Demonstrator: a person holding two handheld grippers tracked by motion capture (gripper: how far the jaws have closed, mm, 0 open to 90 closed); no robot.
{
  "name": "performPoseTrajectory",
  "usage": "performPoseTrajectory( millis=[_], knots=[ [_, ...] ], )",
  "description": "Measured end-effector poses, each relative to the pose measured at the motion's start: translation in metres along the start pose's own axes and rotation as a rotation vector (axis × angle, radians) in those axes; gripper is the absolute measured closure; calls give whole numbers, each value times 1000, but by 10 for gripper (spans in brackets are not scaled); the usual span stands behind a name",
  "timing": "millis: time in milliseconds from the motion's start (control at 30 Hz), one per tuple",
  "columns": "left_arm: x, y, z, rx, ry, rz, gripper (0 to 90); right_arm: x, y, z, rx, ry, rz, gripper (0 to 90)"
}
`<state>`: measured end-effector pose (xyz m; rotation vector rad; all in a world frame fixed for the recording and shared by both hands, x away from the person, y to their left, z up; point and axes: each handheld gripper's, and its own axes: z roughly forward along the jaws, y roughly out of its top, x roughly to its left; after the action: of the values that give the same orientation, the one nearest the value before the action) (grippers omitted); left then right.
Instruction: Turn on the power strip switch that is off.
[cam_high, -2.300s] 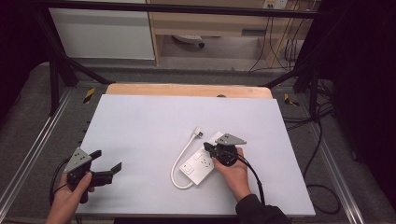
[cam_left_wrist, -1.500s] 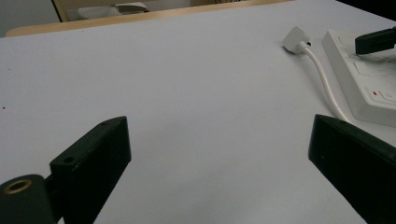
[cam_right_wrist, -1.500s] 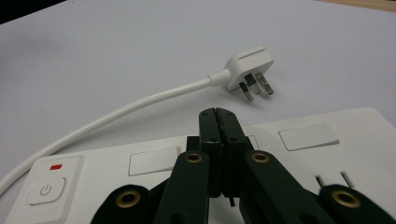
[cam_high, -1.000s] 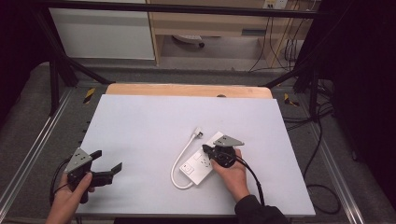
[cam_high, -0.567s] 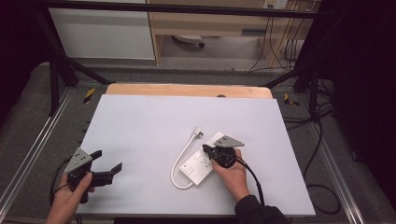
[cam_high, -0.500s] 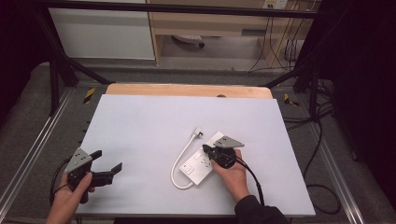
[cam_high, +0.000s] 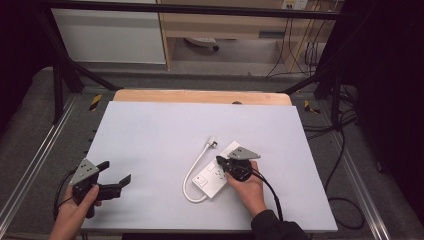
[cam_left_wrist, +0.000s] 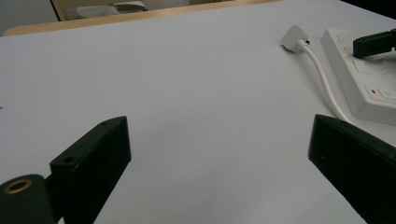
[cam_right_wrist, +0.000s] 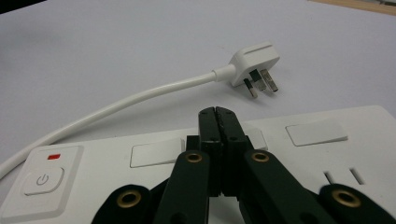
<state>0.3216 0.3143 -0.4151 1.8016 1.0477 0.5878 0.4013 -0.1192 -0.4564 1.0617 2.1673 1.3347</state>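
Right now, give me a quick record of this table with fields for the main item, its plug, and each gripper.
item: white power strip flat on the table
plug: white plug lying unplugged beside the strip, prongs showing
right gripper: right gripper jaws shut, tips over the strip's top face
left gripper: left gripper open, apart from the strip

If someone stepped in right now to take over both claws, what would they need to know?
Right claw: shut, holding nothing, tips over the top of the white power strip, by its row of flat covers.
Left claw: open and holding nothing, near the table's front left corner, apart from everything.
The strip lies right of centre; its cable loops round to the plug, lying loose on the table beyond it.
Done: nothing visibly plugged in or switched.
Left: probably pressing something on the strip, perhaps a cover or its power button.
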Motion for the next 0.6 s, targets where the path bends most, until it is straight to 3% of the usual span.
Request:
performPoseTrajectory(
  millis=[600],
  knots=[
    [0, 0, 0, -1, -1, -1, 57, 0, 0, 0, -1, 7, 15, 900]
  ],
)
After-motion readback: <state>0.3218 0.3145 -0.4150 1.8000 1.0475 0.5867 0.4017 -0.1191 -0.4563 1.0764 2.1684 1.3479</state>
